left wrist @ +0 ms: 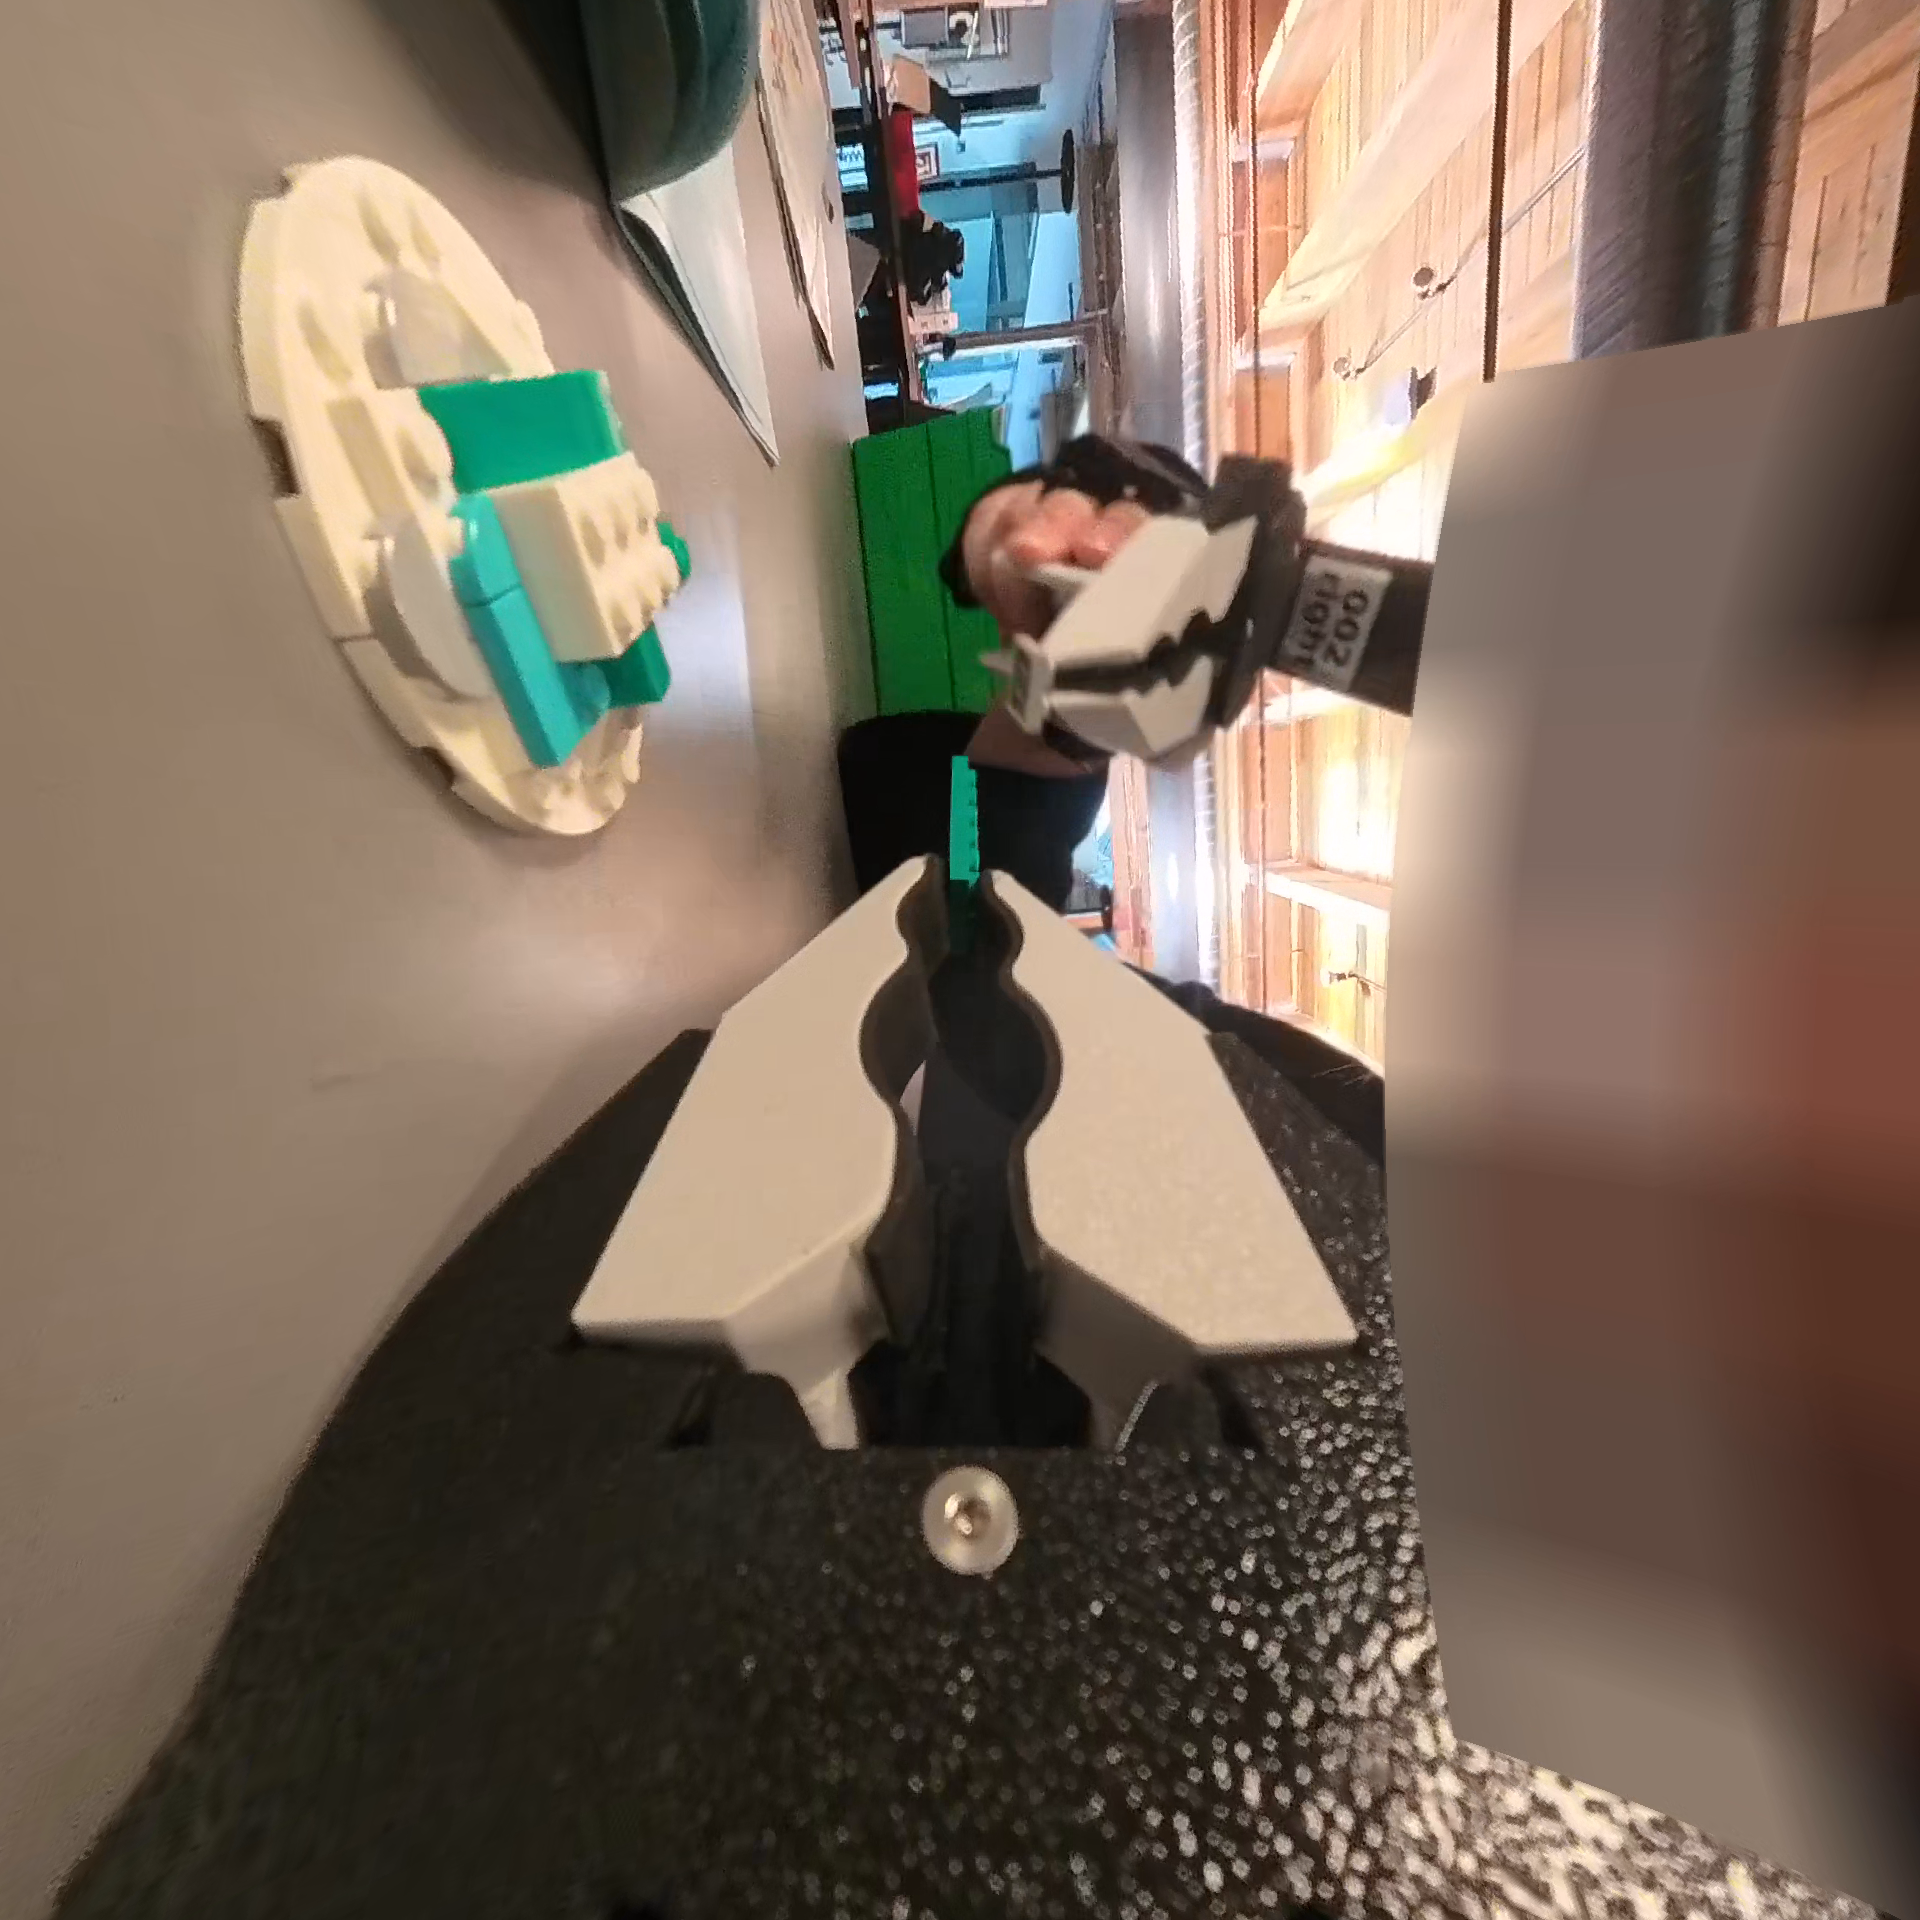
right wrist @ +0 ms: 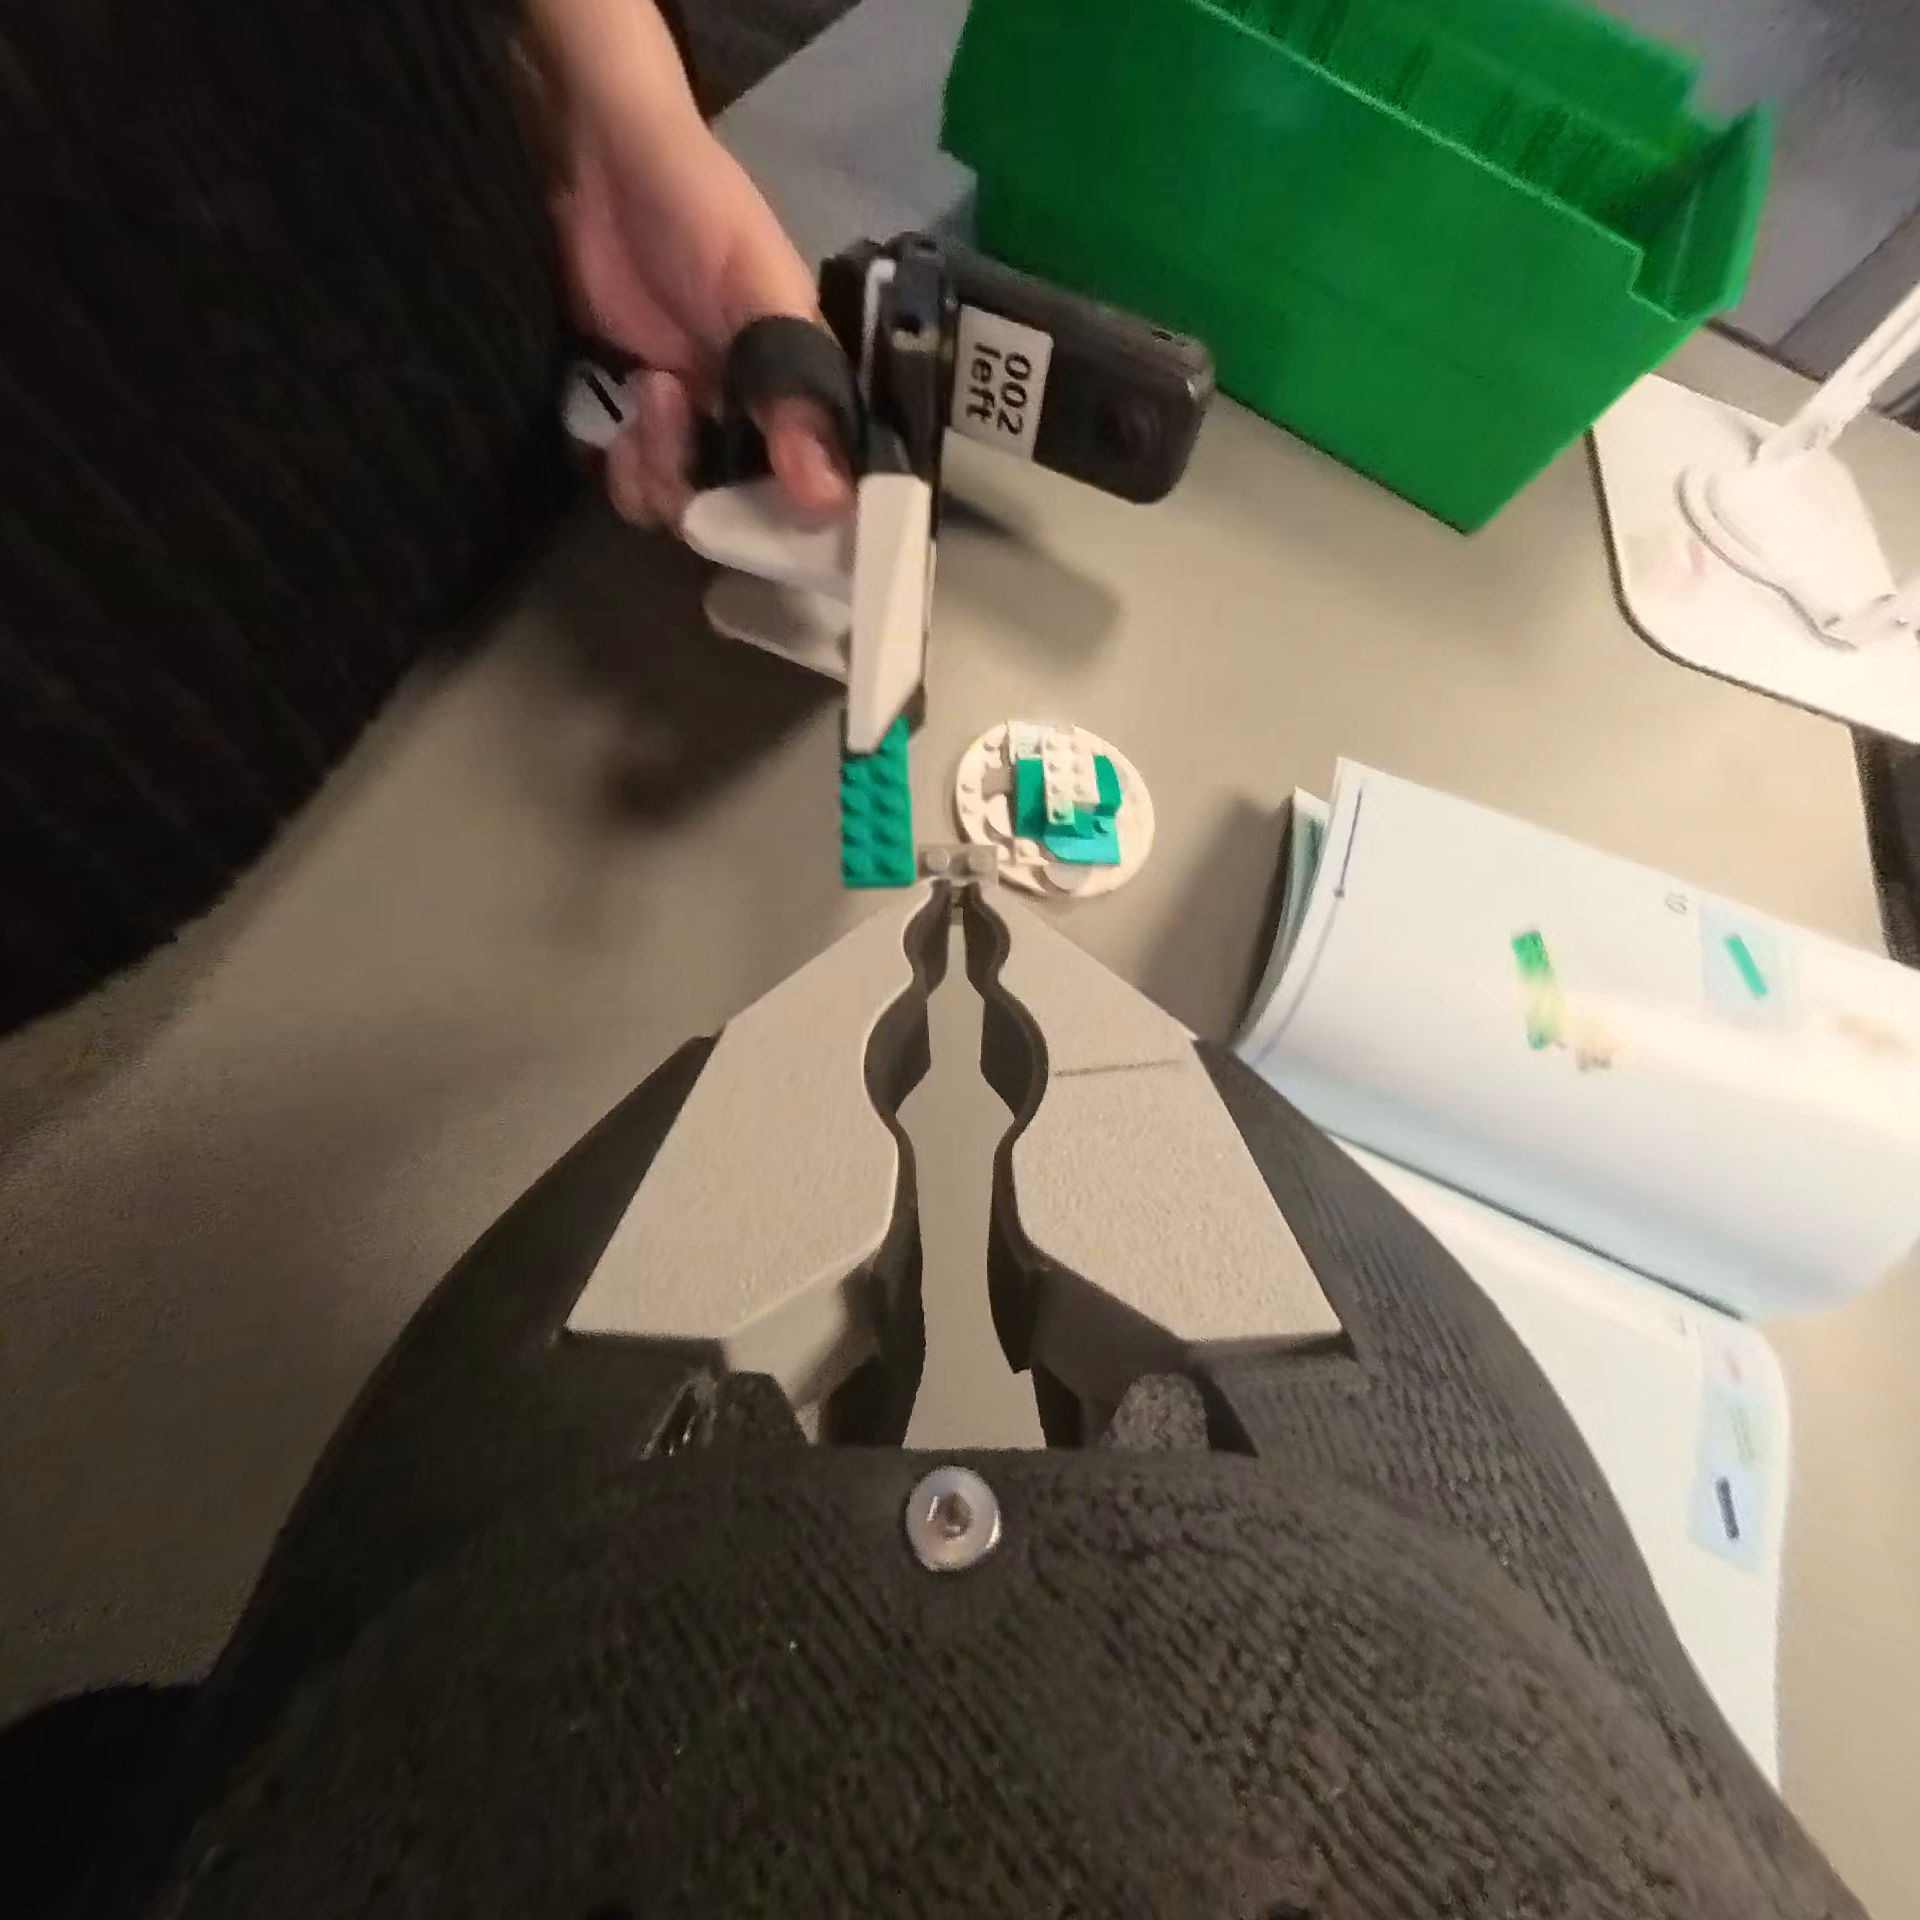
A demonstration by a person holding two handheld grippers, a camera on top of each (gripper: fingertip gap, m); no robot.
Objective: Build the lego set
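Facing wrist cameras, shared white disc [left wrist: 416, 499] [right wrist: 1049, 810]

A smooth grey matte bench [right wrist: 436, 997] fills the foreground, lit softly from above. Beyond its far edge, warm light-wood wall panelling [left wrist: 1340, 260] with dark vertical strips glows bright, and a blurred bluish open room [left wrist: 997, 239] with dark stands recedes behind.

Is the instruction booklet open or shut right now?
Open. In the right wrist view the instruction booklet lies on the table with printed pages spread upward, leaves curling at its spine.
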